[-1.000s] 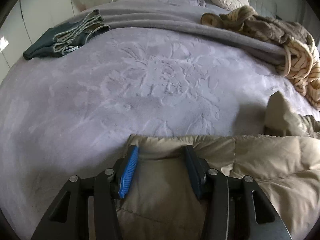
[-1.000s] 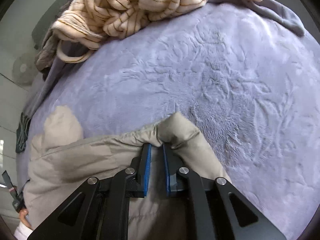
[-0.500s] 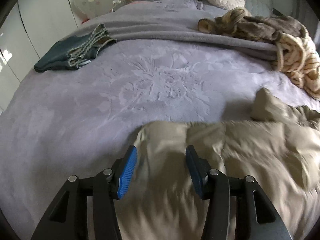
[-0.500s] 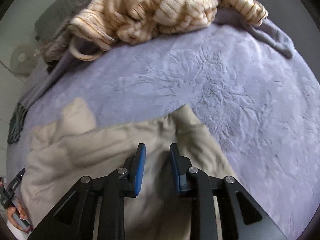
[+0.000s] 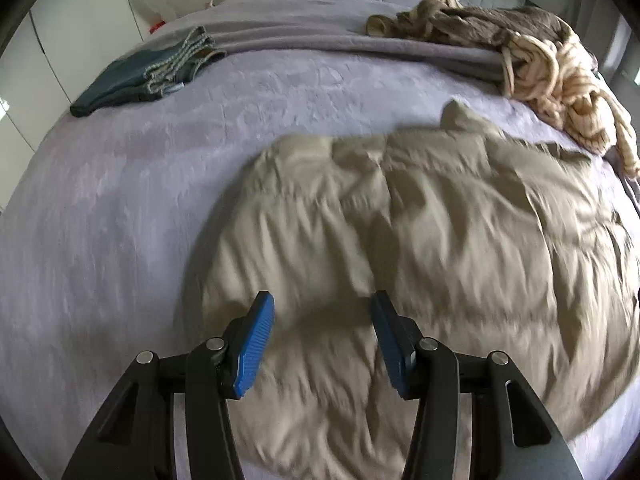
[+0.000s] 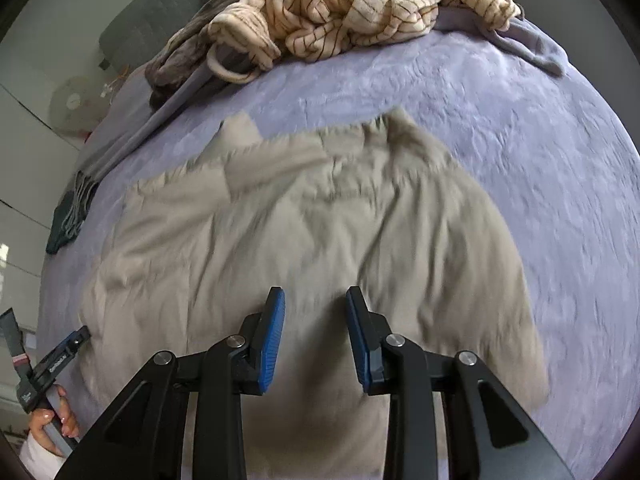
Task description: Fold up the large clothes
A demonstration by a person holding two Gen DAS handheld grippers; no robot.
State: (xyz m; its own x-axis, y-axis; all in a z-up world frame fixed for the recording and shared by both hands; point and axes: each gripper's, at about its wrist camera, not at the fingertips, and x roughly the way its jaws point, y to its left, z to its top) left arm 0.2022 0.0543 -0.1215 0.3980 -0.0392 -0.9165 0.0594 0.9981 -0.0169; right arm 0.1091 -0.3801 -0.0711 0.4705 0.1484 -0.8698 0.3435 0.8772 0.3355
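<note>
The left gripper [image 5: 322, 330] and right gripper [image 6: 316, 326] hover spread wide, holding nothing, above the beige jacket [image 5: 420, 248], seemingly flat at center frame.

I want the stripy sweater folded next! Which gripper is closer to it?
Right. The striped sweater lies ahead of the right gripper; from the left gripper it sits far off right.

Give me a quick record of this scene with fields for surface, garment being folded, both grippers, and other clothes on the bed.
surface: lilac bedspread
garment: beige padded jacket, spread flat, image blurred
left gripper: open, above jacket, holding nothing
right gripper: open, above jacket, holding nothing
other clothes: folded dark jeans; striped cream heap
</note>
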